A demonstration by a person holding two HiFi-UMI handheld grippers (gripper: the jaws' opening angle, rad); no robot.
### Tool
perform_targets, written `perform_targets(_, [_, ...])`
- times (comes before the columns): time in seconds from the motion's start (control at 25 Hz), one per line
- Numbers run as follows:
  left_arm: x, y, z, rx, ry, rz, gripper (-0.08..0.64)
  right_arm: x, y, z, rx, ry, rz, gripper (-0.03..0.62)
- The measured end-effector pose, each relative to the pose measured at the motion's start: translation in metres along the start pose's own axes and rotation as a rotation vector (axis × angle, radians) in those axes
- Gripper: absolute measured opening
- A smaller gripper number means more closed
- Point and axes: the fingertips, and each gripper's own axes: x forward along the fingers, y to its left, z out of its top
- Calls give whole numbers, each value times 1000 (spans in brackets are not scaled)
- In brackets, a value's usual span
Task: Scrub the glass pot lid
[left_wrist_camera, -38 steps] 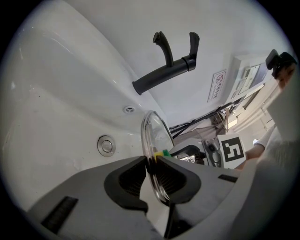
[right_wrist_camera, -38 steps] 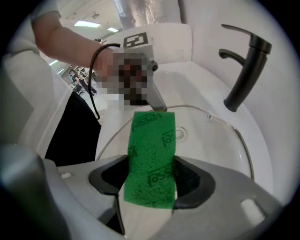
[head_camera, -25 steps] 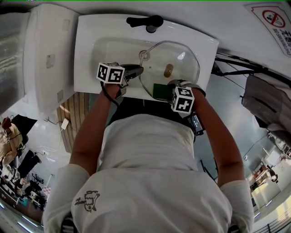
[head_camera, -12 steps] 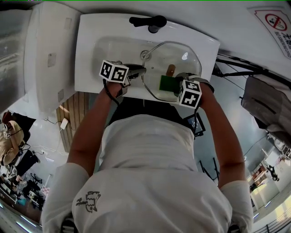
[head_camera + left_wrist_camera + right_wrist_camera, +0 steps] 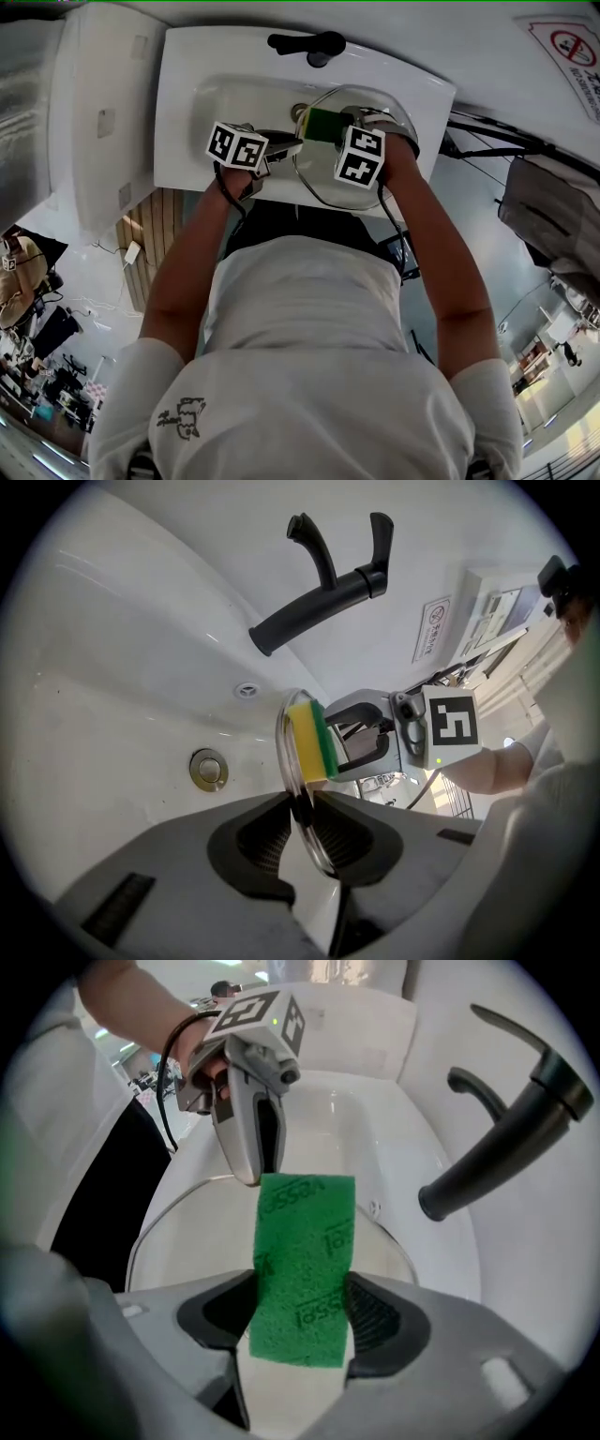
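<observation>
Glass pot lid [image 5: 314,173] stands tilted over the white sink [image 5: 178,112]; the right gripper [image 5: 330,127] seemingly presses a green sponge [image 5: 322,124] against it. Left gripper view: the left gripper [image 5: 302,810] clamps the thin rim, and hard scrubbing could slip it loose. Right gripper view: jaws pinch the sponge.

White short-sleeved T-shirt [image 5: 300,319], black-and-white marker cubes [image 5: 236,147], black cables [image 5: 223,195]

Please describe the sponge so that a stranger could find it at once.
Look into the white sink with the black faucet, where a glass lid is held. The sponge lies against that lid in the right gripper; it alone is green and yellow.
</observation>
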Motion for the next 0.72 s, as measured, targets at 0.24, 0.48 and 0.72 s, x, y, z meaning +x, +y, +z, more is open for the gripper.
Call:
perform_targets(0.24, [-2, 1, 0, -3, -27, 6, 78, 0, -10, -5, 117, -5, 0, 288])
perform_targets(0.48, [-2, 1, 1, -5, -31, -3, 77, -10, -32, -29, 369, 3, -30, 288])
perform_targets(0.72, [-1, 1, 2, -5, -40, 2, 77, -18, -48, -67, 558, 27, -71, 289])
